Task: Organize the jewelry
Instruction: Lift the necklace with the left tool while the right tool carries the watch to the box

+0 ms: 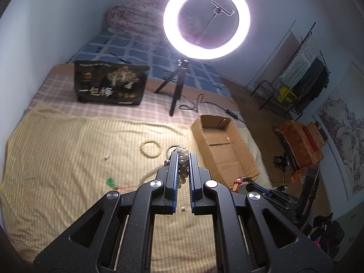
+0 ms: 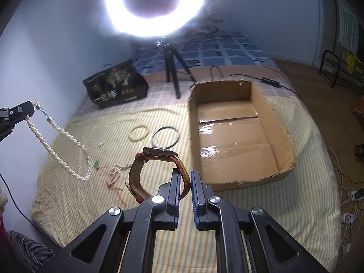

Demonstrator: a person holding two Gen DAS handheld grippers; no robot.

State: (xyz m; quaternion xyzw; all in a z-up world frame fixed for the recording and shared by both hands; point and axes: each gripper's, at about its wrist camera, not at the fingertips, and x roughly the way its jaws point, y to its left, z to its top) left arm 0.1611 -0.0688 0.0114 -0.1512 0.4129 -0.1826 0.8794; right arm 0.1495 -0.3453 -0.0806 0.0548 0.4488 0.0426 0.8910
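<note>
Over the striped bedspread [image 2: 261, 216], a red-strapped watch [image 2: 157, 159] hangs in jaws.

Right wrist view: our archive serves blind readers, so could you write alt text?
The right gripper is shut on the strap of a wristwatch, lifted above a striped bedspread. An open, empty cardboard box sits just beyond it; at left, the left gripper dangles a pearl necklace.

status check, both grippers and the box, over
Left gripper shut on bead strands. Right gripper shut on watch strap. Cardboard box open, nothing blocking.
</note>
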